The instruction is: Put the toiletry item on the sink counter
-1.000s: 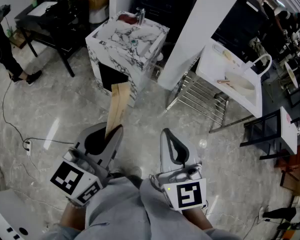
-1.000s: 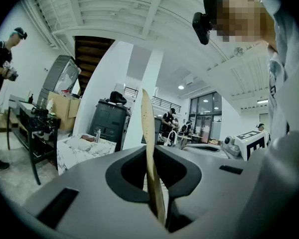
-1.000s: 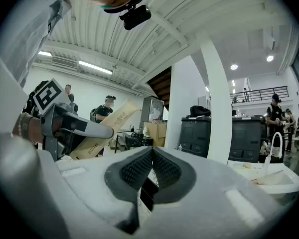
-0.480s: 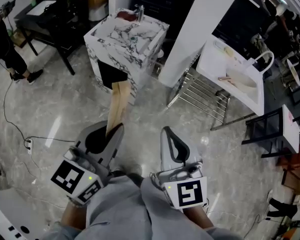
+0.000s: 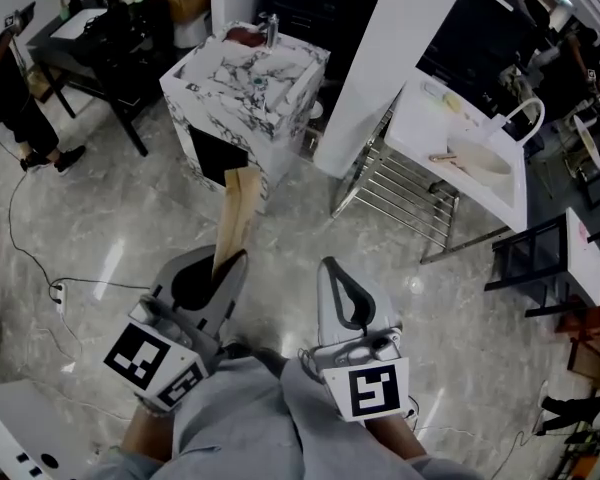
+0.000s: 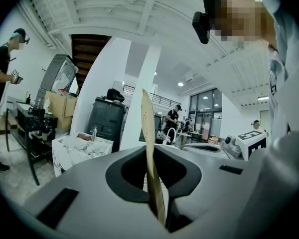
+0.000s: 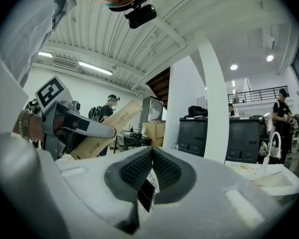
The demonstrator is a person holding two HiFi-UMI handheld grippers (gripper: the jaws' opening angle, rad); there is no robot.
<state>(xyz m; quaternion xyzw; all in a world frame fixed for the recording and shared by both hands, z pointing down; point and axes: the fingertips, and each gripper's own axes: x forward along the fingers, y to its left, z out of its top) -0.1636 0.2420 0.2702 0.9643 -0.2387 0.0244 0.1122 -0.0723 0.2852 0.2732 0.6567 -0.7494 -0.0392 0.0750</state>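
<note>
Head view overhead, left gripper view level; share marble counter (image 5: 215,73).

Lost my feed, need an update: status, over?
Left gripper shut on tan box. Right gripper shut, empty. Marble sink counter ahead, not reached. Nothing seen blocking the floor between.

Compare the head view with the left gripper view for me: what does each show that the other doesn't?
Head view only: the broad face of the tan carton and the cable on the floor. Left gripper view only: the carton edge-on, clamped between the jaws of the left gripper, plus the ceiling beams and people by the far windows. Both show the marble sink counter ahead, with the carton not on it yet.
</note>
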